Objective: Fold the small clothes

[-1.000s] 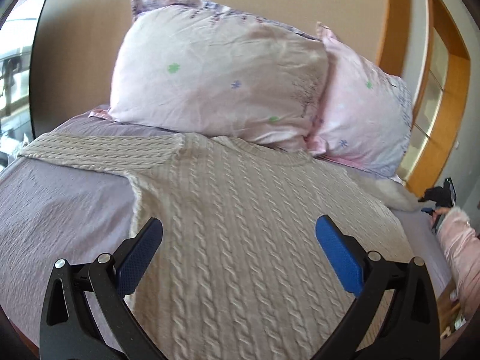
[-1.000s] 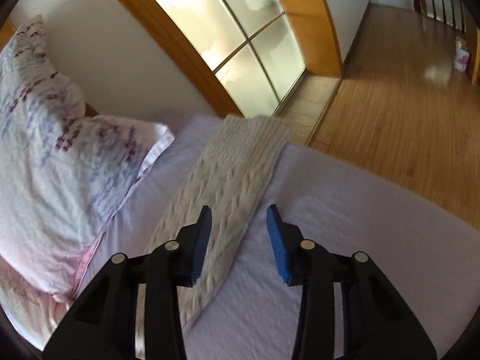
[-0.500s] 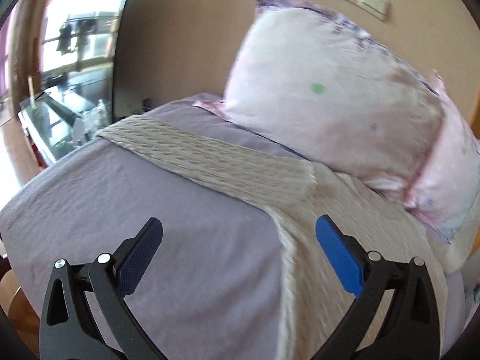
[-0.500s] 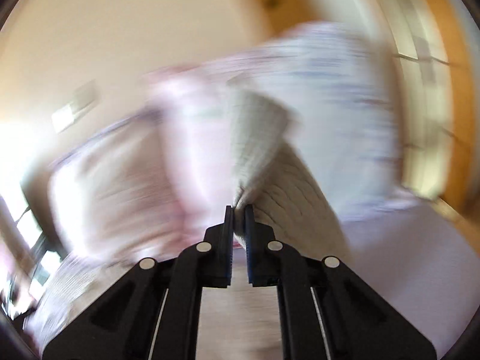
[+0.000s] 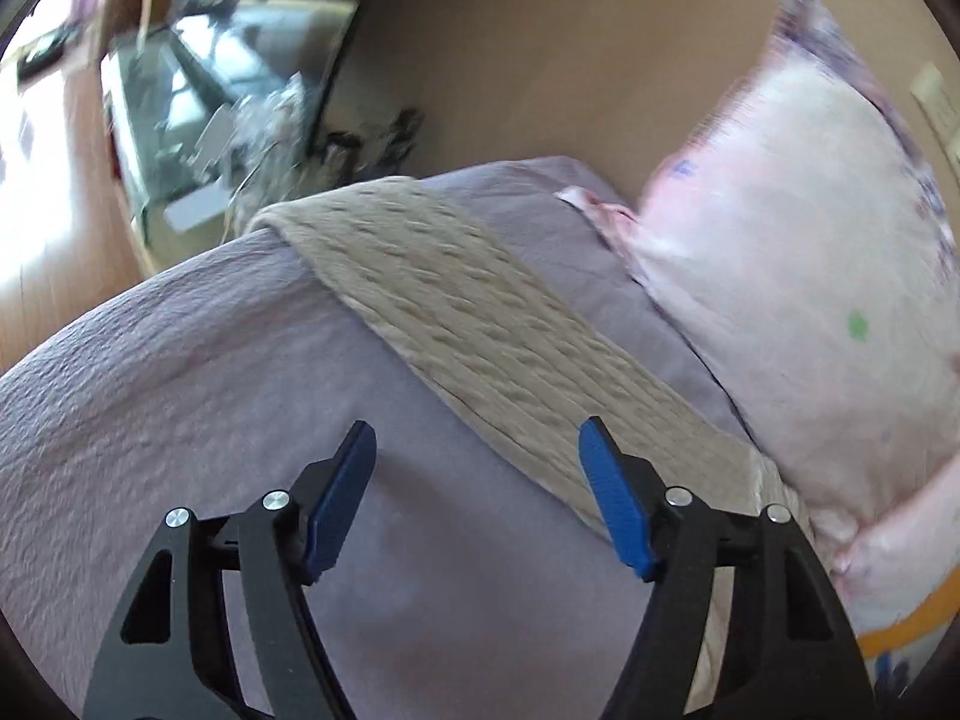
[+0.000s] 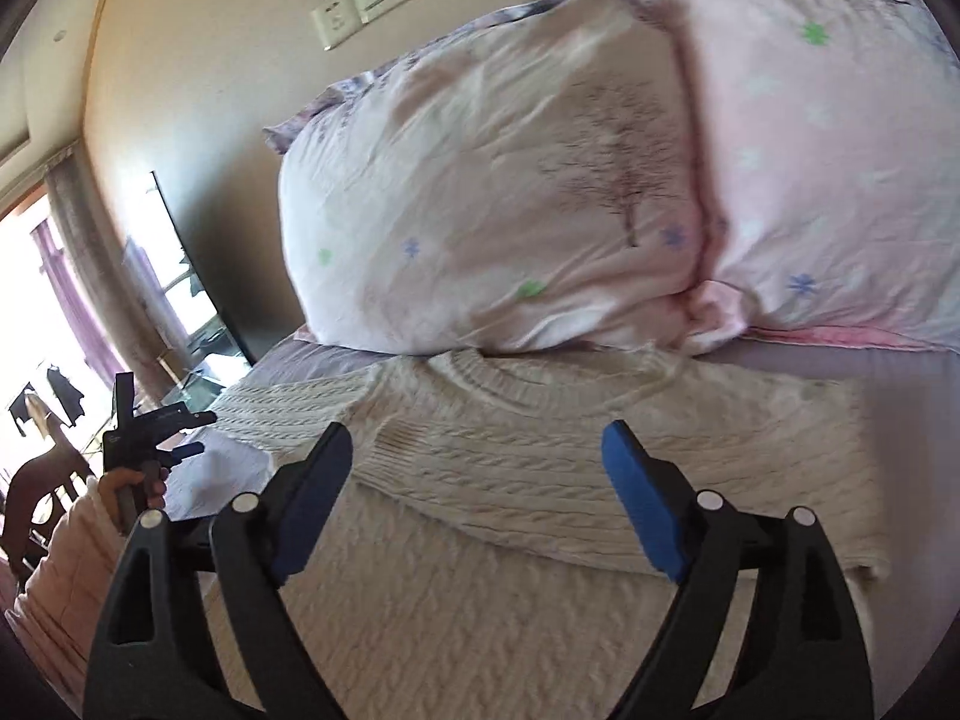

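A cream cable-knit sweater (image 6: 540, 540) lies flat on the lilac bed sheet (image 5: 180, 390). In the right wrist view its right sleeve (image 6: 600, 468) is folded across the chest below the collar. My right gripper (image 6: 480, 498) is open and empty just above that sleeve. In the left wrist view the other sleeve (image 5: 456, 324) stretches out to the bed's edge. My left gripper (image 5: 477, 492) is open and empty, hovering over the sheet beside that sleeve's near edge. The left gripper and the hand holding it also show in the right wrist view (image 6: 150, 426).
Two pink floral pillows (image 6: 510, 210) (image 6: 828, 150) lean against the beige wall behind the collar. A glass table (image 5: 198, 120) with clutter stands beyond the bed's left edge. Wall switches (image 6: 360, 0) sit above the pillows.
My right gripper, shut on the right sleeve half a second ago, has laid it across the chest and opened. My left gripper has swung left along the outstretched sleeve and narrowed slightly.
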{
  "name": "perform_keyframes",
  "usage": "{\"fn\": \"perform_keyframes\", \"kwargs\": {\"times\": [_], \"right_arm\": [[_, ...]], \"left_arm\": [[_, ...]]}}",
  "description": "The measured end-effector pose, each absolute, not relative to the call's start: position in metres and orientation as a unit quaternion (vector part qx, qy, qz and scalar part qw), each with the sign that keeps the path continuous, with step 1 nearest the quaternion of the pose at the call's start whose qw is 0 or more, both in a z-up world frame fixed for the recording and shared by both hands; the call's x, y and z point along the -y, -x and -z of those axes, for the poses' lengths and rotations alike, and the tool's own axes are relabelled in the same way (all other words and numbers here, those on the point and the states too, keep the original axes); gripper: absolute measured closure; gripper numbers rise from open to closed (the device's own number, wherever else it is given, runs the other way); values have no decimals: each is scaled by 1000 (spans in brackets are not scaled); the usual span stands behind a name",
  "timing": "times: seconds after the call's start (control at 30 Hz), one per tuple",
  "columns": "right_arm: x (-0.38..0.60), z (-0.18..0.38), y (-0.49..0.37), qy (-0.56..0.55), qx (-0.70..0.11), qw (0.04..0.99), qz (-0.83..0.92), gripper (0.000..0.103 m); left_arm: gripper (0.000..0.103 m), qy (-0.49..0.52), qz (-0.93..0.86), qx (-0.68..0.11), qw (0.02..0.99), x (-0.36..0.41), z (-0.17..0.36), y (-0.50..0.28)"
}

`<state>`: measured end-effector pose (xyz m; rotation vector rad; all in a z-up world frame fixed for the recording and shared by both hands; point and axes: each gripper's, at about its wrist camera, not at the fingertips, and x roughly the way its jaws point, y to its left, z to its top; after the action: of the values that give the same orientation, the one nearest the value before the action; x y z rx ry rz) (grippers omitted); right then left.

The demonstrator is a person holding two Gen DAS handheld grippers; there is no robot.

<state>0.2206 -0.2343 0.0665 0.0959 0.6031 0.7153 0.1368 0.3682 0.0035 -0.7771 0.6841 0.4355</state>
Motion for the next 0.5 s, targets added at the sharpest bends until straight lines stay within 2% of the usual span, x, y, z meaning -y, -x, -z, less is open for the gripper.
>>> {"fn": "perform_keyframes", "kwargs": {"times": [0.2,0.27,0.3,0.33,0.4,0.5], "right_arm": [[249,-54,-223,-42,-303,897,-319,17],[251,-50,-225,-47,-304,897,-317,17],[253,-49,-227,-50,-303,897,-316,17],[255,-48,-227,-53,-303,897,-317,17],[262,-48,-227,-57,-300,898,-317,17],[274,-50,-227,-62,-294,902,-309,17]], "left_arm": [[40,420,-229,-294,828,-419,0,-146],[44,427,-239,-292,822,-432,0,-156],[56,422,-252,-297,819,-440,-1,-162],[76,411,-267,-307,816,-445,-1,-167],[93,371,-295,-336,813,-446,-7,-177],[96,278,-298,-319,856,-406,-51,-189]]}}
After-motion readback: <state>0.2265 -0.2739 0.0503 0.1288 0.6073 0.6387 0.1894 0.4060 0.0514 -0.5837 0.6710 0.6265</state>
